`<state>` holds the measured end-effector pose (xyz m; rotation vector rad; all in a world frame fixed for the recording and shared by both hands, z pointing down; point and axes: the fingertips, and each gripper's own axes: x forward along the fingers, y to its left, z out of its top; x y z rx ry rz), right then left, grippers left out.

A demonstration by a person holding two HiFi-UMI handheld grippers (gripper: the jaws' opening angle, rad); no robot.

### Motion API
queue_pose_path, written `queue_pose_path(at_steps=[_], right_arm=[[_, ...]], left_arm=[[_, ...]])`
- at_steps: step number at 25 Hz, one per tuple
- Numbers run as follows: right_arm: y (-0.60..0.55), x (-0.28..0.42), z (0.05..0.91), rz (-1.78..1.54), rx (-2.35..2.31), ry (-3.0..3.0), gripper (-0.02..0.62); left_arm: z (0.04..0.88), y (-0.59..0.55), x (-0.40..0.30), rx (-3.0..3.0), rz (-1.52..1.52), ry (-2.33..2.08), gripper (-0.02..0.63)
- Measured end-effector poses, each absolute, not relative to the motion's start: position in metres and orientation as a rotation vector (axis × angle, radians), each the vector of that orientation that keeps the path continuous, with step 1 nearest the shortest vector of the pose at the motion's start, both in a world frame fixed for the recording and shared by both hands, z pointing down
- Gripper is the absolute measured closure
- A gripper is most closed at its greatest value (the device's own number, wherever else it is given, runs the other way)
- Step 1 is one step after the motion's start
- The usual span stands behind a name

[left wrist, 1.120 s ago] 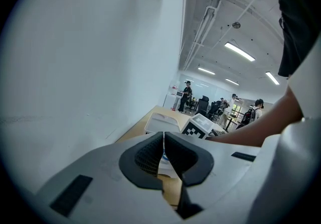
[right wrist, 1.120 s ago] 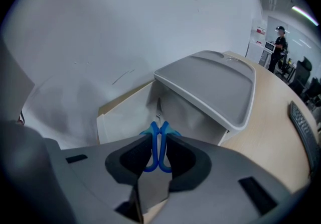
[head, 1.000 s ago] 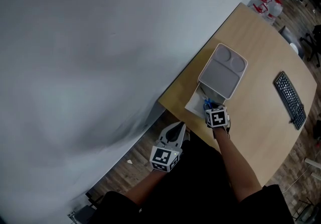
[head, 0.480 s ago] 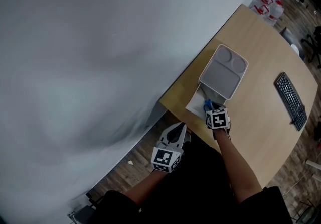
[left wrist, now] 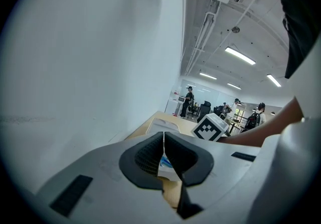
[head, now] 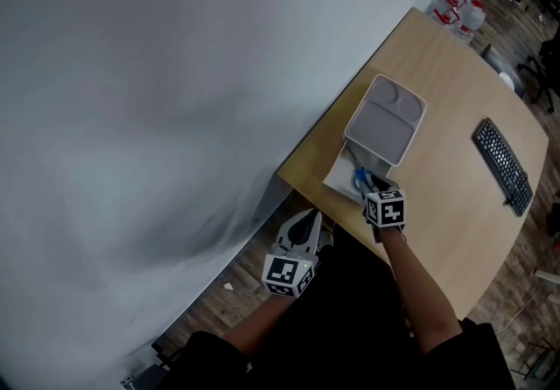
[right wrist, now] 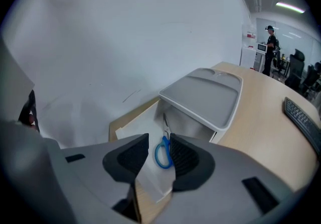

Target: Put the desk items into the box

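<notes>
Right gripper (right wrist: 159,139) has just been opening; its jaws stand wide, scissors (right wrist: 165,140) lying untouched on paper (right wrist: 150,178) below. Left gripper (left wrist: 163,137) is closed, empty.

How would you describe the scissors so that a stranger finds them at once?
Look at the wooden desk, at the corner where the grey box stands. On the white paper beside it lie the scissors, the only thing with blue handles.

White wall (head: 157,73) beside wooden desk (head: 455,108)
</notes>
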<state>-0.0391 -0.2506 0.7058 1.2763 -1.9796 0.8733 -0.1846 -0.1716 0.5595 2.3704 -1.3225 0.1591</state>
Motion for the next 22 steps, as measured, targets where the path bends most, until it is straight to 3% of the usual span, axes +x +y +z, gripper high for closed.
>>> queue_pose_path(at_steps=[13, 22], right_arm=[[-0.179, -0.007, 0.595, 0.829, 1.456, -2.115, 0.474], [-0.119, 0.075, 0.546, 0.834, 1.743, -2.135, 0.526]], left_arm=[[0.542, -0.151, -0.157, 2.416, 0.085, -1.182, 0.586], [0.513, -0.147, -0.055, 2.559, 0.087, -0.962, 0.586]])
